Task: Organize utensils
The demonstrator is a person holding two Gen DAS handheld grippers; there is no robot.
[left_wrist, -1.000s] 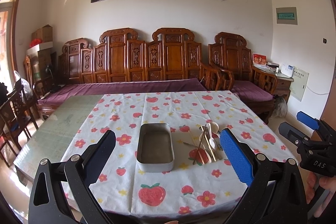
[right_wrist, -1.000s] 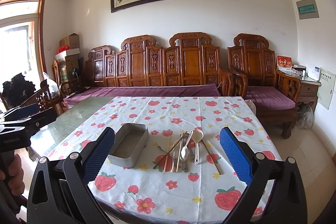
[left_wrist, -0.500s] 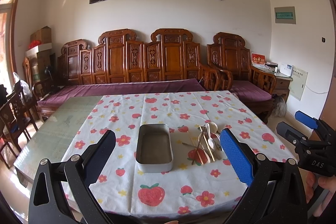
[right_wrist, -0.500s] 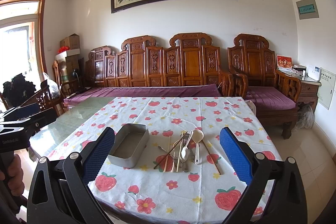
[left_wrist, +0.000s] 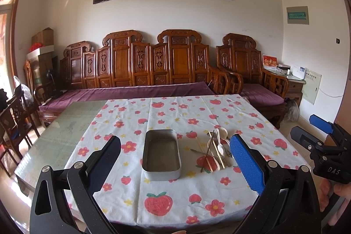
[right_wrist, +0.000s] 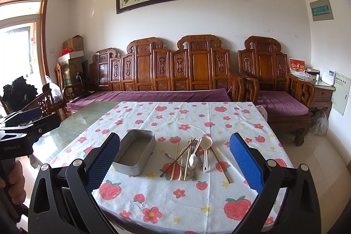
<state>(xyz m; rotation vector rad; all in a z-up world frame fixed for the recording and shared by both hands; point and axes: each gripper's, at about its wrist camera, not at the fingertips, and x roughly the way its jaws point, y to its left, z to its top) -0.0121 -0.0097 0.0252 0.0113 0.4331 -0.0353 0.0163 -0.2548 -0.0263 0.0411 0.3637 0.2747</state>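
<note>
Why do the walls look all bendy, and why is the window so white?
Both views are fisheye, so the edges curve and the corners go black. In the right wrist view the window is washed out by daylight. In the left wrist view the bare tabletop shows a pale sheen. The tin looks sharp.

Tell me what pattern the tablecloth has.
The tablecloth is white with red strawberries, red flowers and small yellow stars; the right wrist view shows it best.

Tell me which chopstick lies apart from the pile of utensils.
The brown chopstick on the right of the pile. It lies alone on the tablecloth, right of the white spoon; the others cross among the spoons.
</note>
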